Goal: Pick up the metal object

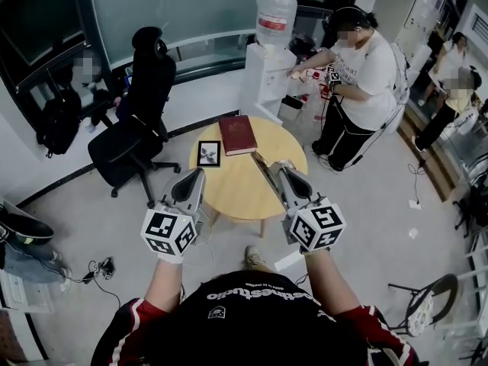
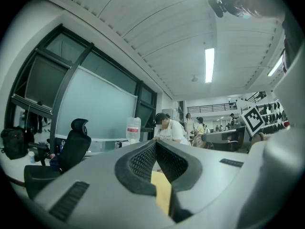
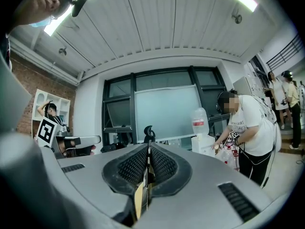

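Jaws of the right gripper (image 1: pixel 280 169) are clamped on the metal object (image 1: pixel 261 166), a thin flat strip seen edge-on between the ribbed pads. The strip is held over the right part of the round wooden table (image 1: pixel 229 198), with its far end near a red book (image 1: pixel 237 134). The left gripper (image 1: pixel 200 174) hovers over the table's left edge, its jaw tips pressed together on nothing, near a small framed picture (image 1: pixel 208 153).
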Action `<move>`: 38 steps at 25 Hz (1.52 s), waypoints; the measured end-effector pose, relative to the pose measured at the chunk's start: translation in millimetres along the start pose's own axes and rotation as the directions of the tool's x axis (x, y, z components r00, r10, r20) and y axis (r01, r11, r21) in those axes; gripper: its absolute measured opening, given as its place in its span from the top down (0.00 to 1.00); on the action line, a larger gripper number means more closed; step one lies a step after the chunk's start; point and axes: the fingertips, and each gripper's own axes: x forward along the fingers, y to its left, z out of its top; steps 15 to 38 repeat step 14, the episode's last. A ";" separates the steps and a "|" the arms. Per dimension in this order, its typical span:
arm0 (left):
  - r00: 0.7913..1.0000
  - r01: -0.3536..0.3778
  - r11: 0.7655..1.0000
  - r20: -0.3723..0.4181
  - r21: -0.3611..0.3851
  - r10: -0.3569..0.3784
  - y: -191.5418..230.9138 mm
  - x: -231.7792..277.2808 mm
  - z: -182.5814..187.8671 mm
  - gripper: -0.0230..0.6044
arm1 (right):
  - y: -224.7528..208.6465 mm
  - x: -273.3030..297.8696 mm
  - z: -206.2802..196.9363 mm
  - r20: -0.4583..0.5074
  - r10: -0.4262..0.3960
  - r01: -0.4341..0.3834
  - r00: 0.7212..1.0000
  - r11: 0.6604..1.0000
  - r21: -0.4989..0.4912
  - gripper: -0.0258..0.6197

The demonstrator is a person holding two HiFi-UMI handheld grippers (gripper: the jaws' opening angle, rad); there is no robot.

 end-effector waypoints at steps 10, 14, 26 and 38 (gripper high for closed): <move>1.000 -0.006 1.000 -0.008 -0.007 0.005 0.5 3.2 -3.5 0.94 | -1.3 0.5 -2.4 -0.010 0.005 -0.005 1.000 1.000 0.002 0.89; 1.000 -0.010 1.000 -0.007 -0.010 0.010 0.7 1.2 -5.7 0.94 | 1.0 -0.1 -5.1 -0.013 0.012 -0.012 1.000 1.000 -0.003 0.89; 1.000 -0.010 1.000 -0.007 -0.010 0.010 0.7 1.2 -5.7 0.94 | 1.0 -0.1 -5.1 -0.013 0.012 -0.012 1.000 1.000 -0.003 0.89; 1.000 -0.010 1.000 -0.007 -0.010 0.010 0.7 1.2 -5.7 0.94 | 1.0 -0.1 -5.1 -0.013 0.012 -0.012 1.000 1.000 -0.003 0.89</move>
